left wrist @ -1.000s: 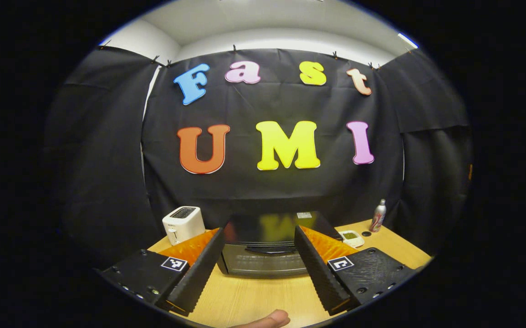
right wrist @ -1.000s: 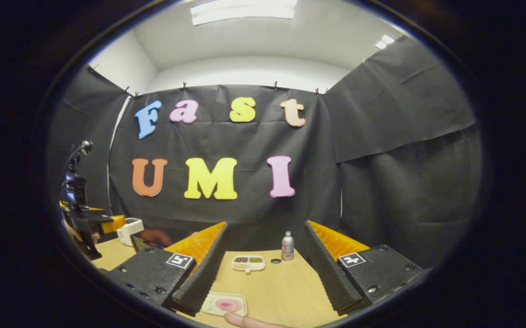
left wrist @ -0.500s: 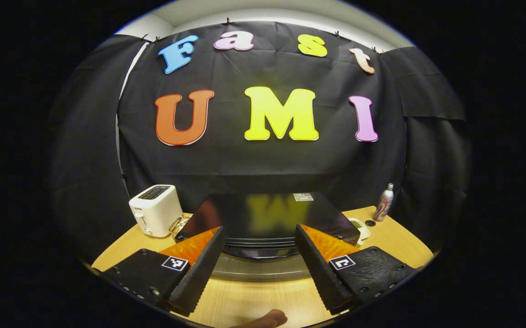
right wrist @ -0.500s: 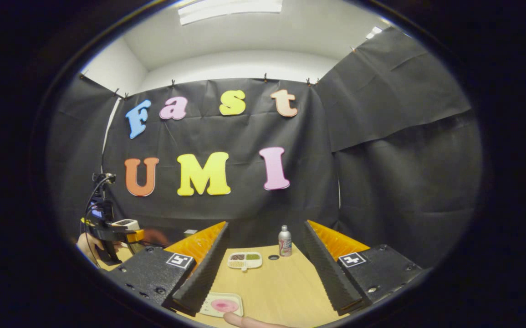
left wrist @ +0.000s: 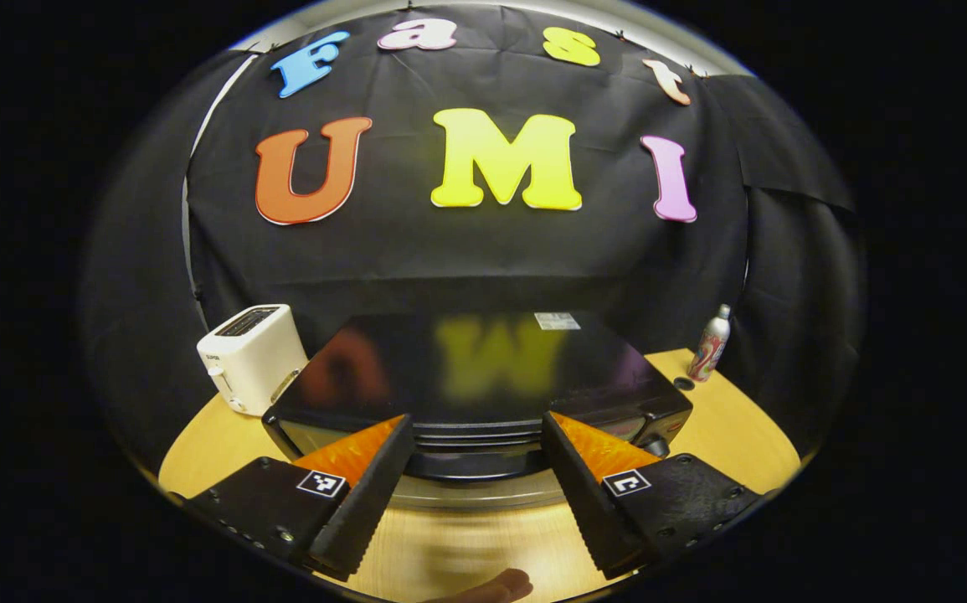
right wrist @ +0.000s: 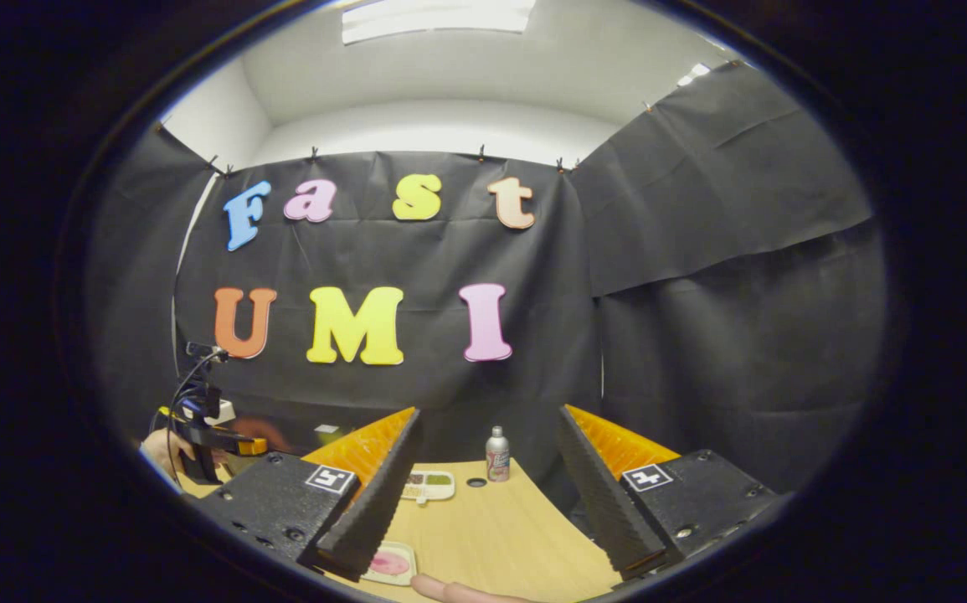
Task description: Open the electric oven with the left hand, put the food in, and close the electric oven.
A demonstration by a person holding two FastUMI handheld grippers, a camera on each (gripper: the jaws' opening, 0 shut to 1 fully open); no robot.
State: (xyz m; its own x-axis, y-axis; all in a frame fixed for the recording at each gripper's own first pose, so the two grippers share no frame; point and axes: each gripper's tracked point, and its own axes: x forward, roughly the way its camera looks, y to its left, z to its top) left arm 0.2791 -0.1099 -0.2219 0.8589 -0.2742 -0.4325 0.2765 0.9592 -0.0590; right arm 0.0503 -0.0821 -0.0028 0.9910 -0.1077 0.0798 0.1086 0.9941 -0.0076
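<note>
My left claw (left wrist: 478, 490) is spread before the closed glossy black electric oven (left wrist: 483, 381) (white toaster (left wrist: 250, 356) just beside). My right claw (right wrist: 483, 494) gapes over bare wooden bench (right wrist: 491, 536); pink food tray (right wrist: 389, 564) at its near edge.

I count one electric oven (left wrist: 483, 377), one toaster (left wrist: 250, 356), one bottle (left wrist: 710, 345), one divided dish (right wrist: 427, 483), one pink-centred plate (right wrist: 389, 564) and two grippers.

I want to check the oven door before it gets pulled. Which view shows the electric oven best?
The left gripper view: the electric oven sits close and centred beyond the open left gripper. The right gripper view catches just a dark sliver at its left edge.
</note>
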